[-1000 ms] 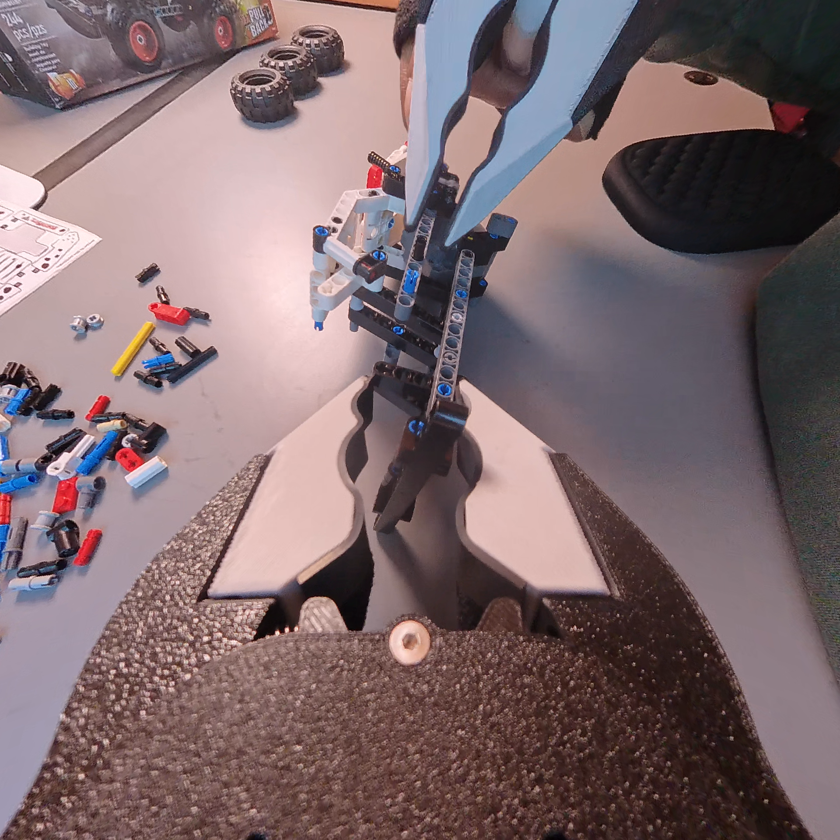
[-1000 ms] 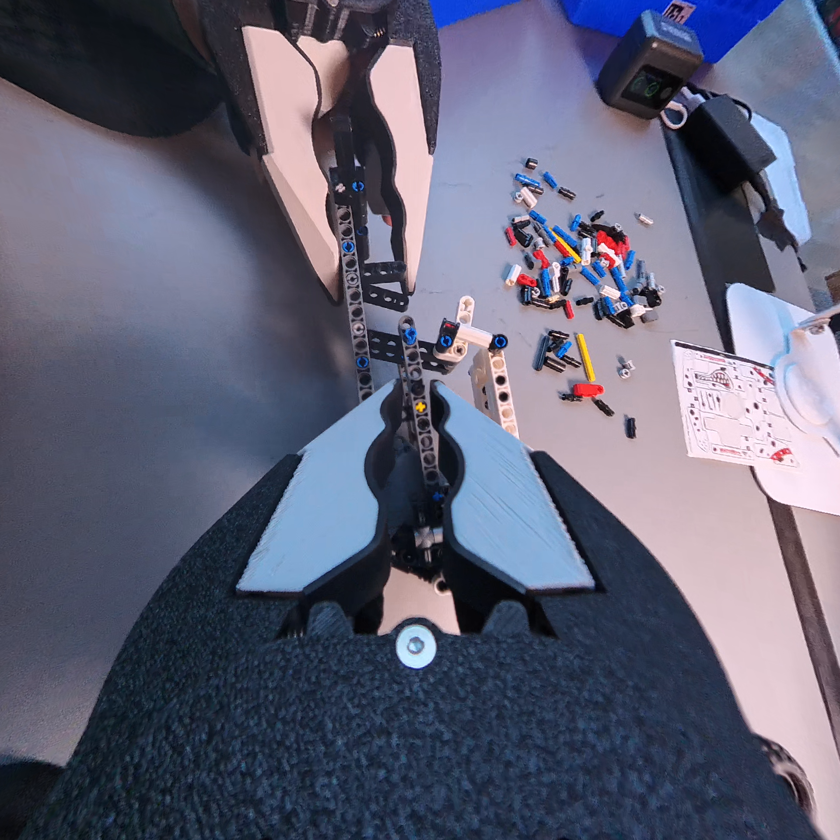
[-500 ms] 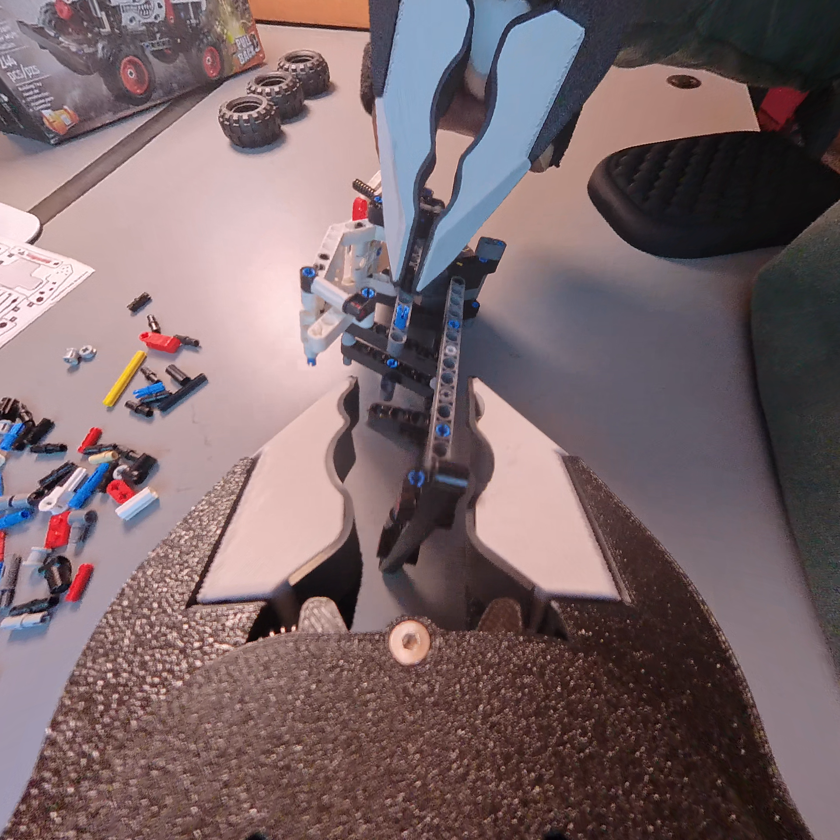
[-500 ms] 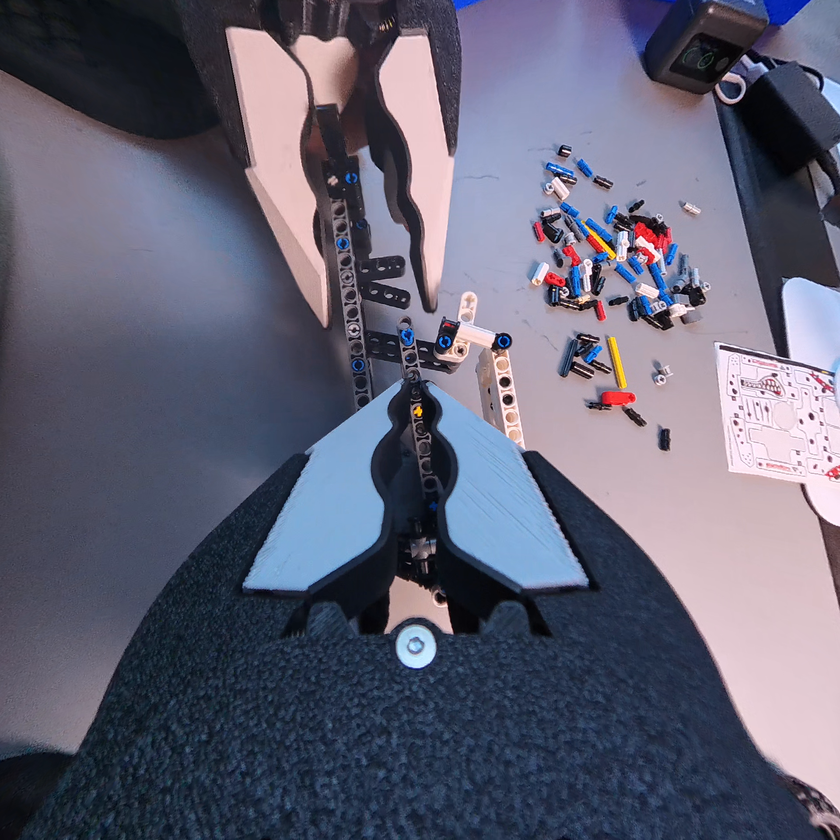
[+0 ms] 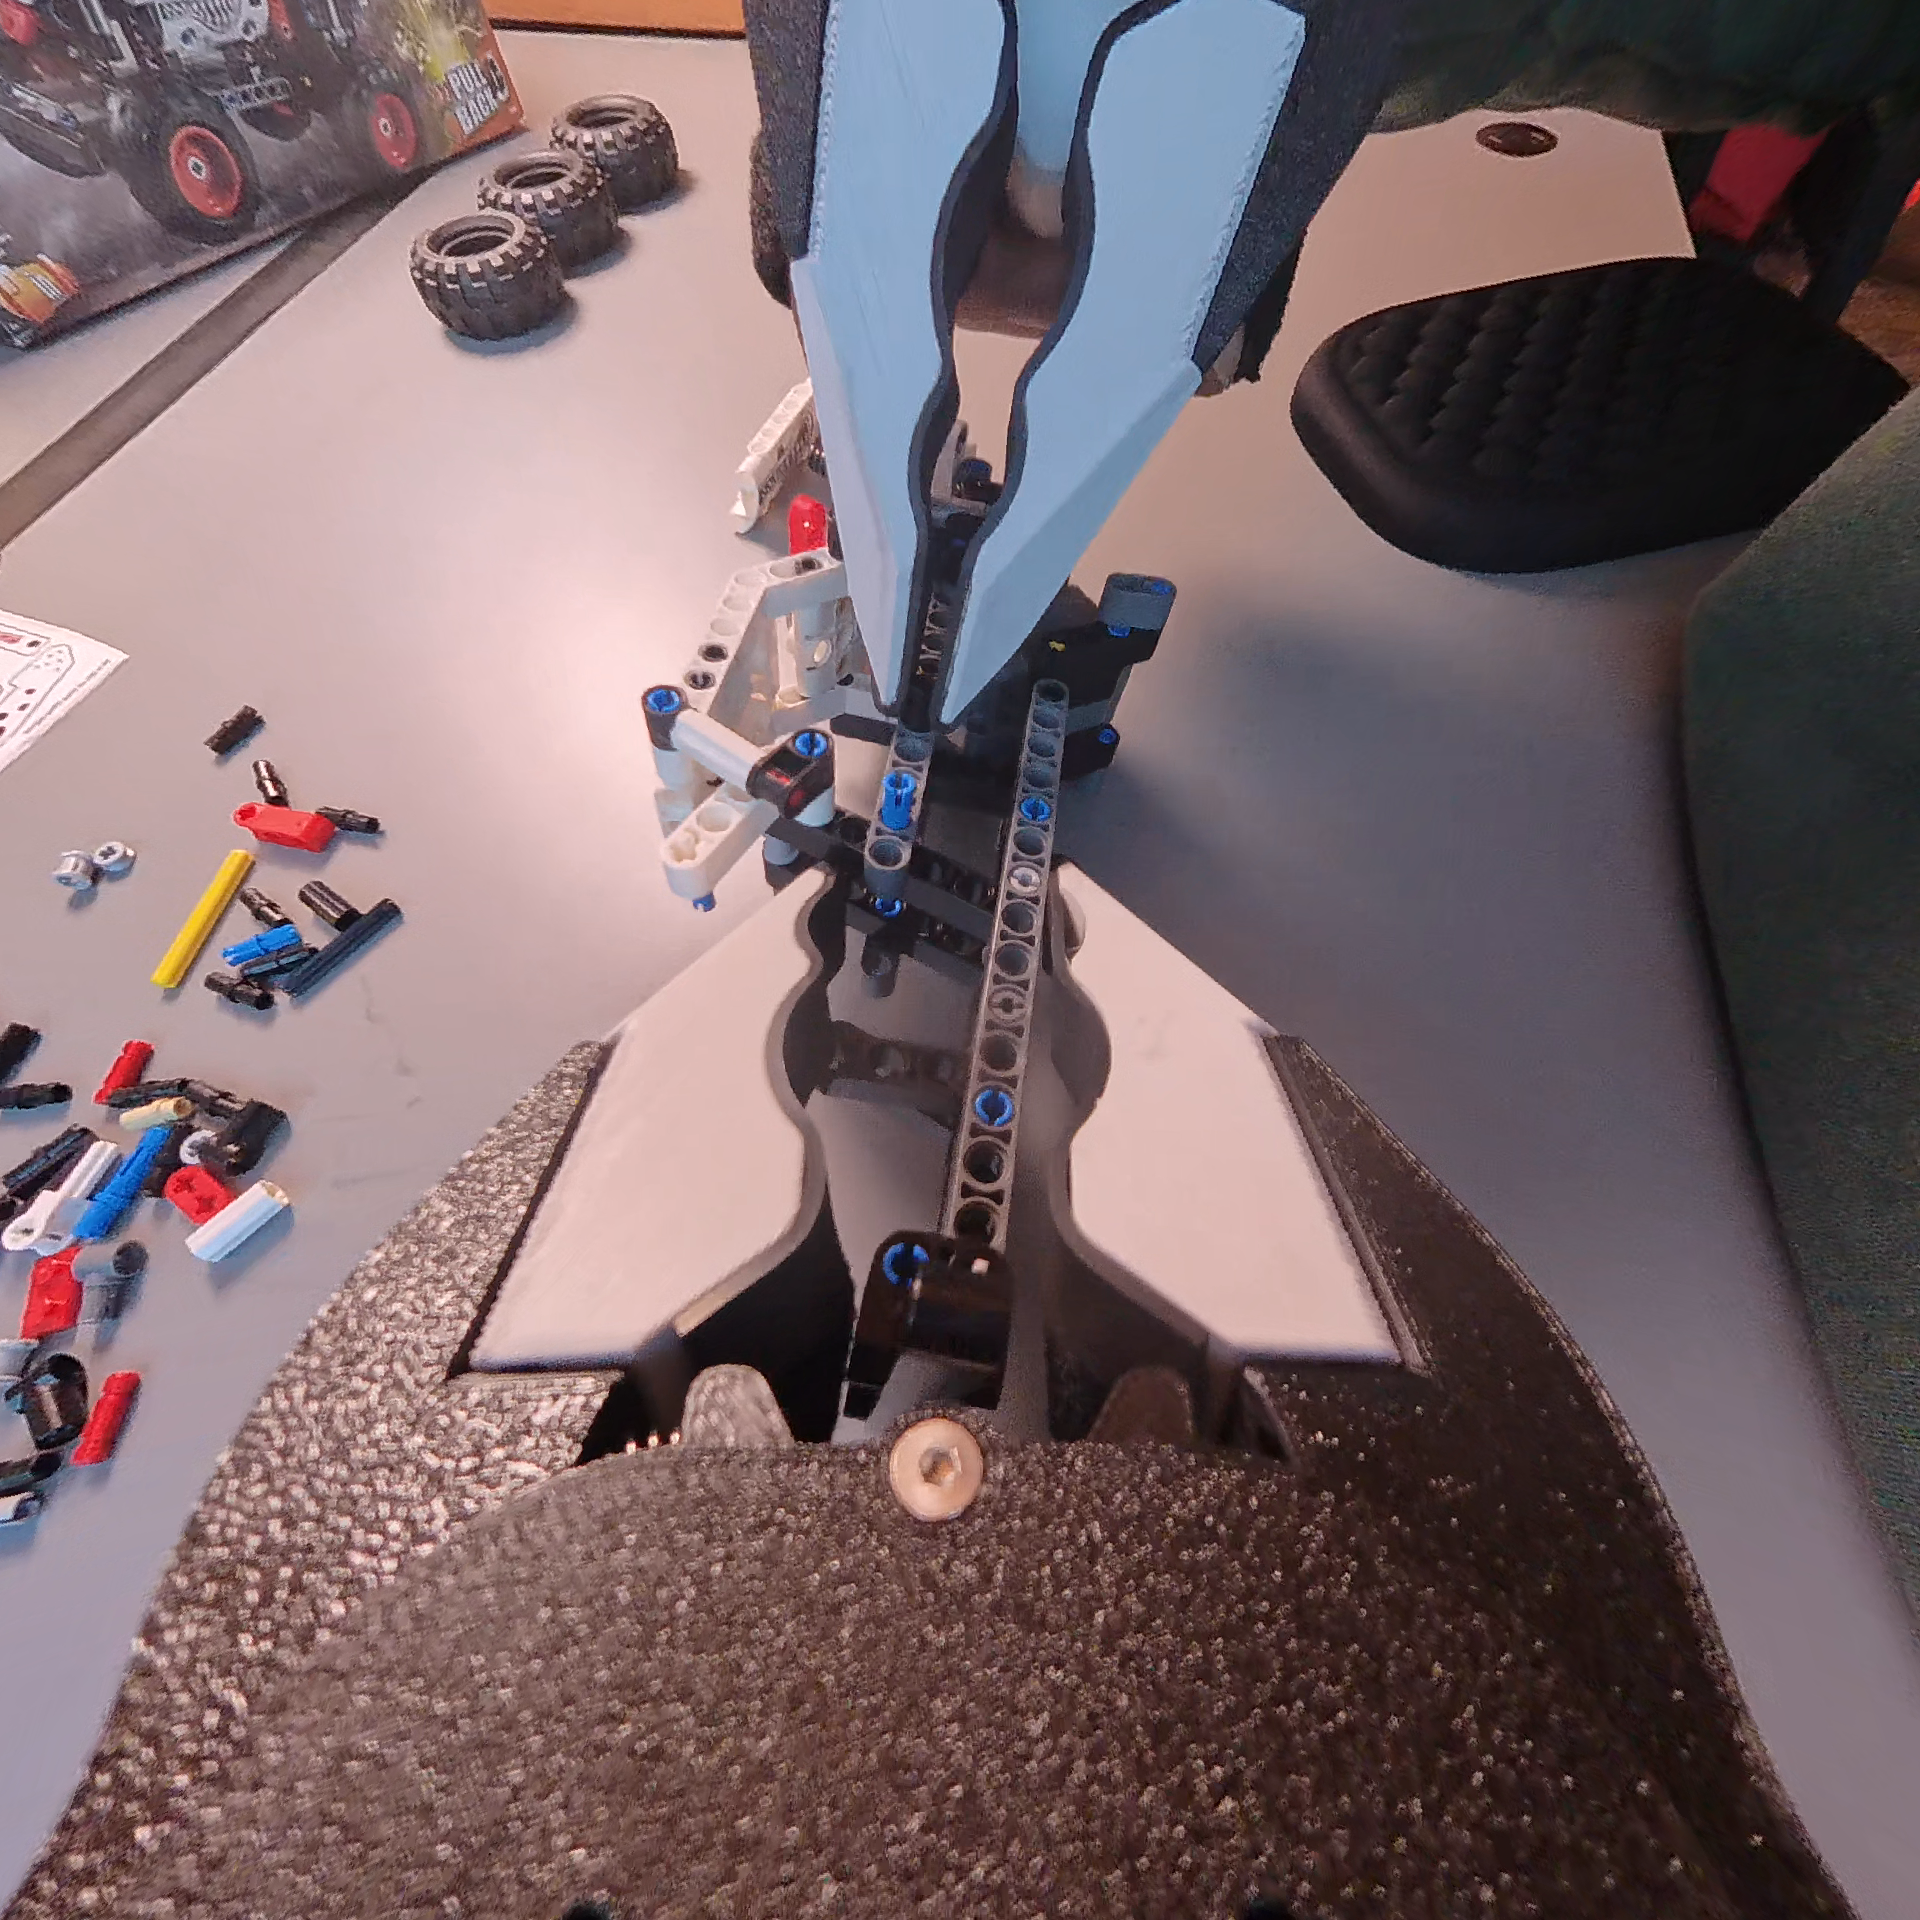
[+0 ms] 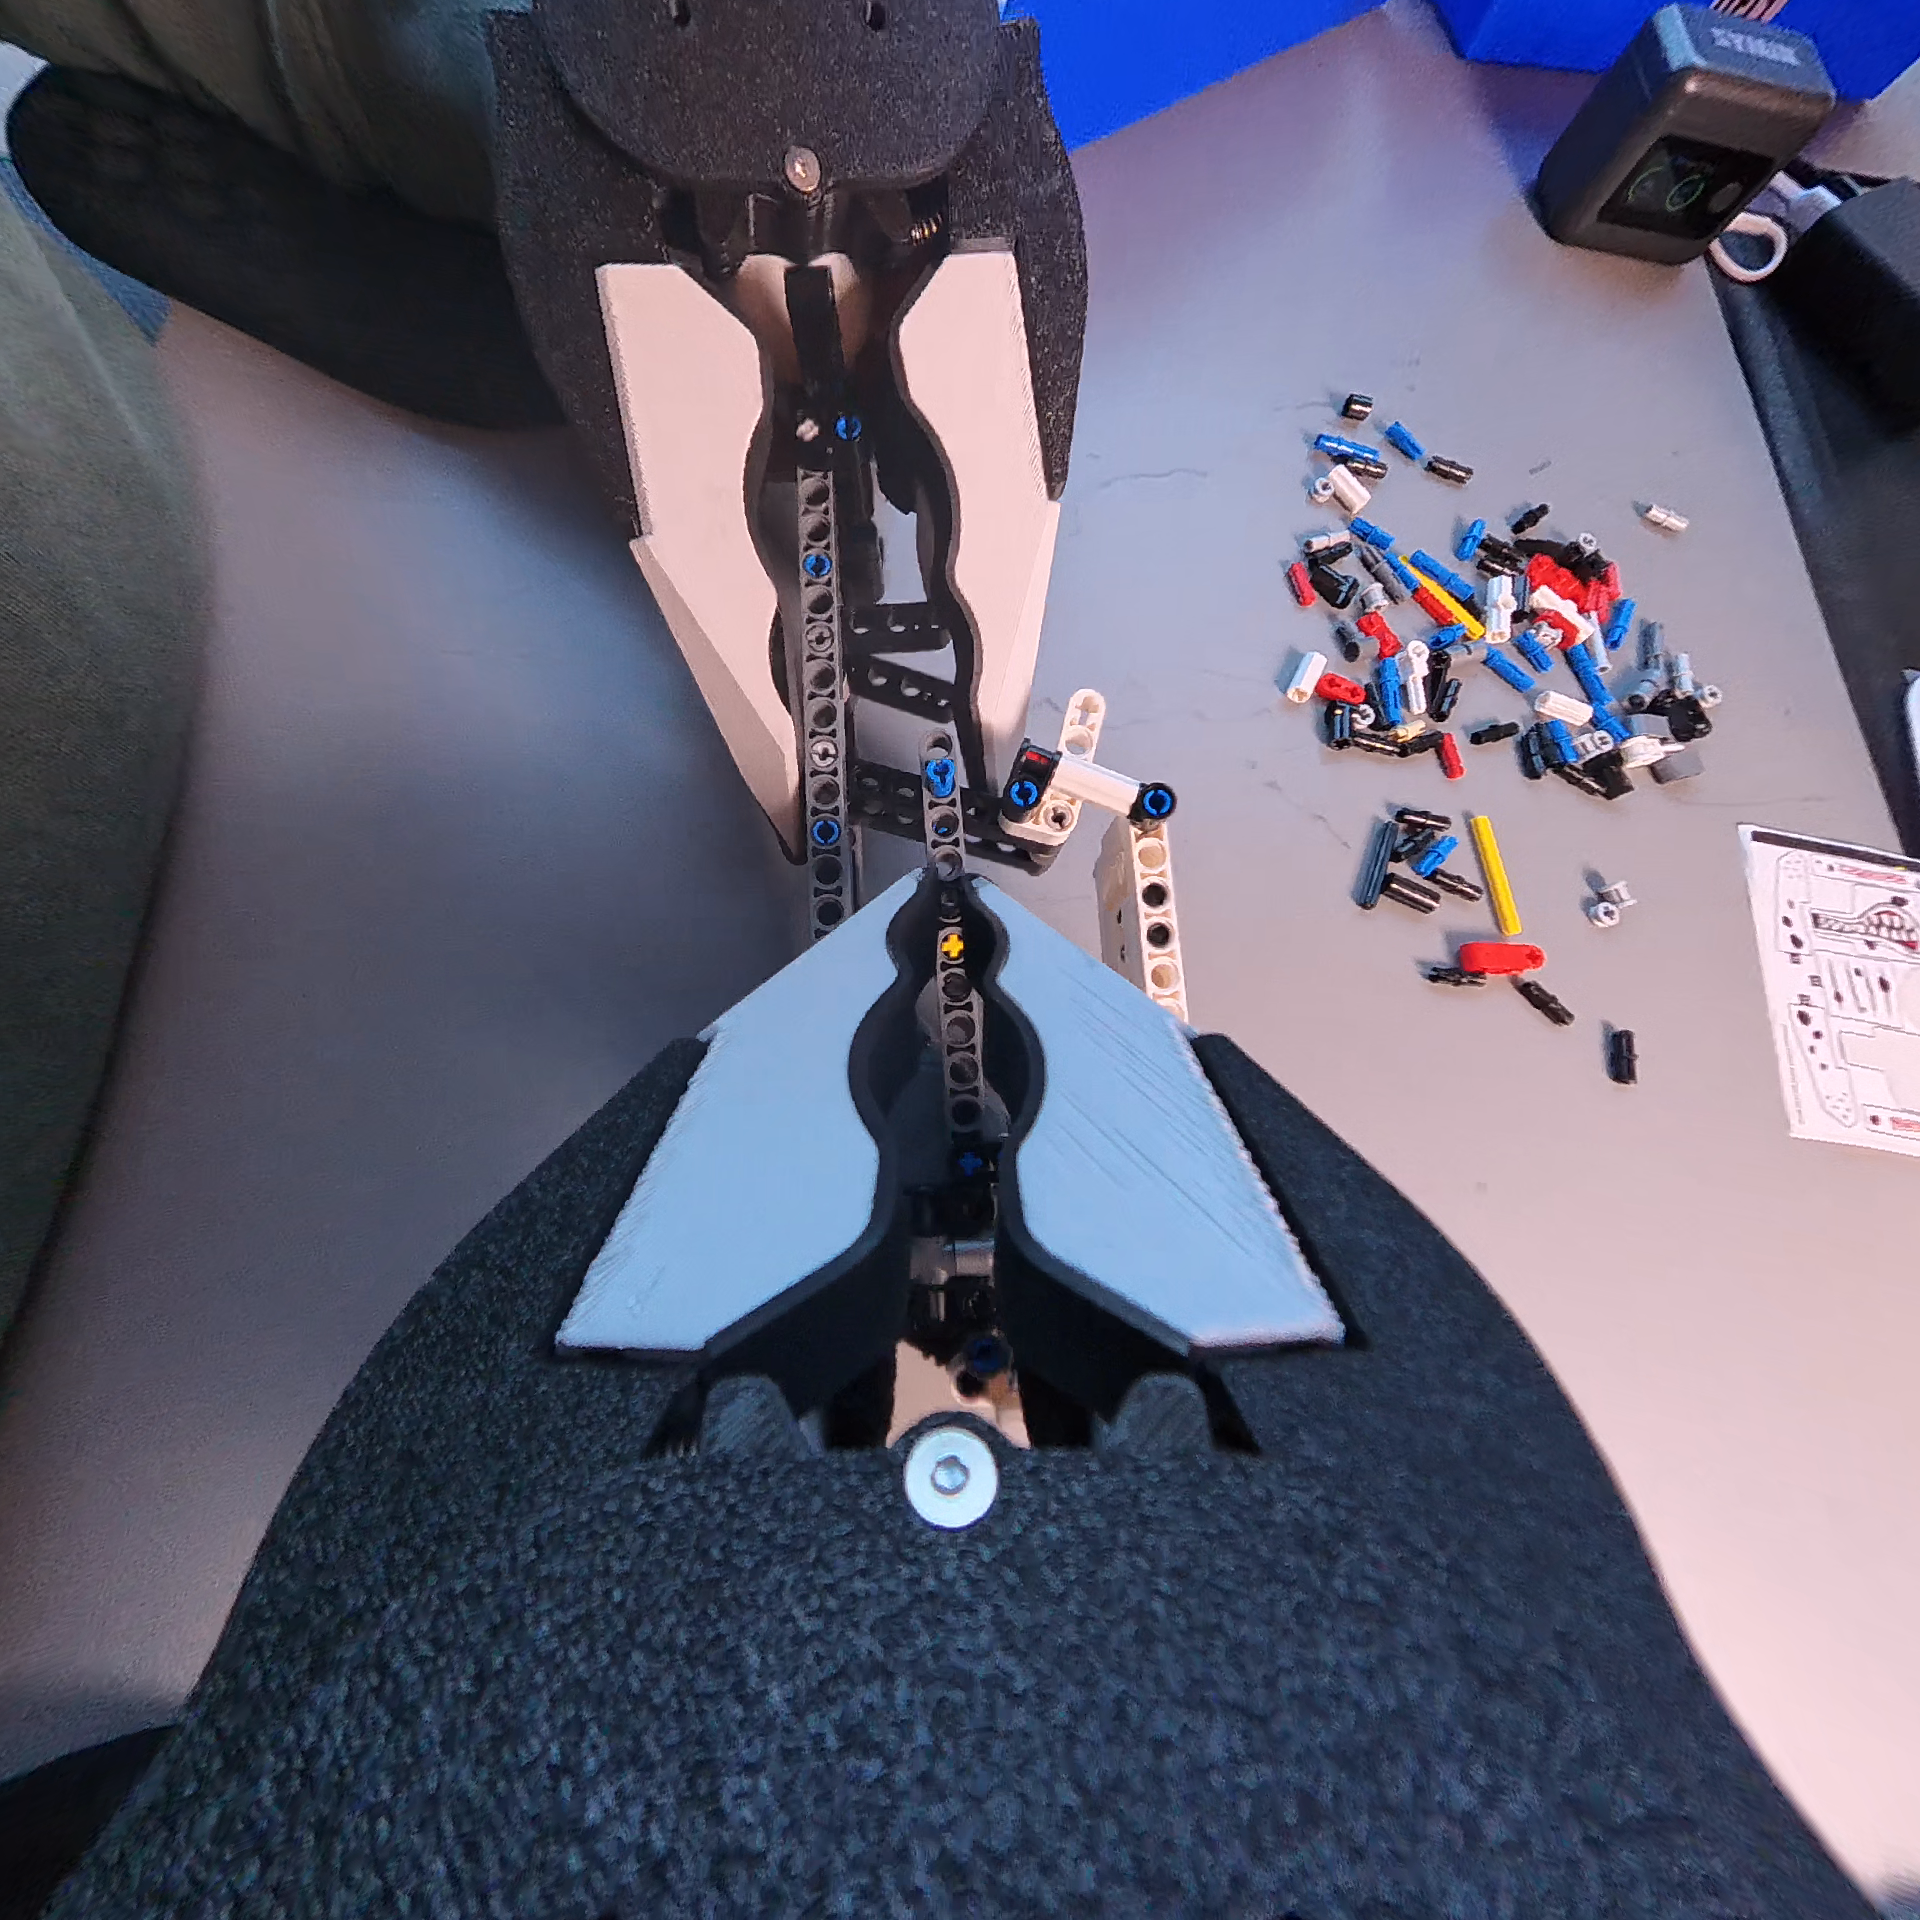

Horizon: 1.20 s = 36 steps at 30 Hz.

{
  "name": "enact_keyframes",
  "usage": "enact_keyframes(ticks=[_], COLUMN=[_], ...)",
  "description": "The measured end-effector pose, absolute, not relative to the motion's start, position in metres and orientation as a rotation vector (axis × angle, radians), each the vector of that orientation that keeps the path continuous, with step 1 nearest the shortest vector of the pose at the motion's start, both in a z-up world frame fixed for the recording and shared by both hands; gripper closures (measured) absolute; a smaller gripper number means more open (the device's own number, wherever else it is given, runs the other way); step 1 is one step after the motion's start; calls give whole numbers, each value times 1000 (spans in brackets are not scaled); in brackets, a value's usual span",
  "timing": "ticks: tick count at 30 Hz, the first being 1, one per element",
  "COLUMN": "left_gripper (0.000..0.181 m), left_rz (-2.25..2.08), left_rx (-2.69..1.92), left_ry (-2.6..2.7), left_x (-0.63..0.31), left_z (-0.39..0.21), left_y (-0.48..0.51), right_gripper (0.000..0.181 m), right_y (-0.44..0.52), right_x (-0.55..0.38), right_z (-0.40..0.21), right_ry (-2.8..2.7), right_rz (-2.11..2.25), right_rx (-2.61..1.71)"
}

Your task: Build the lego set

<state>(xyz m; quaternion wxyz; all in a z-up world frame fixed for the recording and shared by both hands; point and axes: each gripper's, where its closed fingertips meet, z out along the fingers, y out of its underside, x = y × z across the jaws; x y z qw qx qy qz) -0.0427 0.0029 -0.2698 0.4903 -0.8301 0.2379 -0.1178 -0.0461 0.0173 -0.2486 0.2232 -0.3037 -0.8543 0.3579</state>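
1. We have our right gripper (image 6: 948, 894) fingers pinching the half-built chassis (image 5: 914, 831); left gripper (image 5: 940, 914) fingers spread around its long grey beam (image 5: 1003, 1029), above the bench (image 5: 1351, 831).
2. Plenty left: loose pins (image 6: 1496, 644) and tyres (image 5: 488, 275) wait unused.

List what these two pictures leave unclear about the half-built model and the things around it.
- Model near end: right wrist view, hidden between the right gripper fingers.
- Model's far end: left wrist view, behind the right gripper.
- Box: left wrist view, cut off by the edge.
- Loose parts: too small to identify.
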Motion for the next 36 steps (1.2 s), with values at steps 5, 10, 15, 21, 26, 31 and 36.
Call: enact_keyframes(ticks=[5, 10, 15, 21, 26, 31, 36], left_gripper=[147, 147, 147, 146, 146, 146, 142], left_rz=[-303, -300, -310, -394, -395, -315, -214], left_rx=[-2031, -2026, -2022, -2046, -2050, -2040, -2034], left_ry=[579, 588, 573, 474, 460, 480, 517], left_x=[-41, -39, -40, -47, -49, -52, -55], left_z=[-274, -274, -274, -273, -273, -273, -274], left_y=[1, 2, 1, 4, 4, 7, 7], right_gripper=[180, 179, 178, 178, 177, 177, 171], right_y=[7, 13, 41, 54, 67, 91, 97], right_x=[-43, -51, -52, -26, 13, 24, 25], right_z=[-228, -212, -193, -198, -242, -294, -313], right_ry=[-2284, -2212, -2073, -2019, -2177, -2228, -2257], right_rz=[1212, 1185, 1264, 1328, 1059, 717, 655], right_rx=[-847, -851, -1002, -1149, -1091, -1079, -1104])
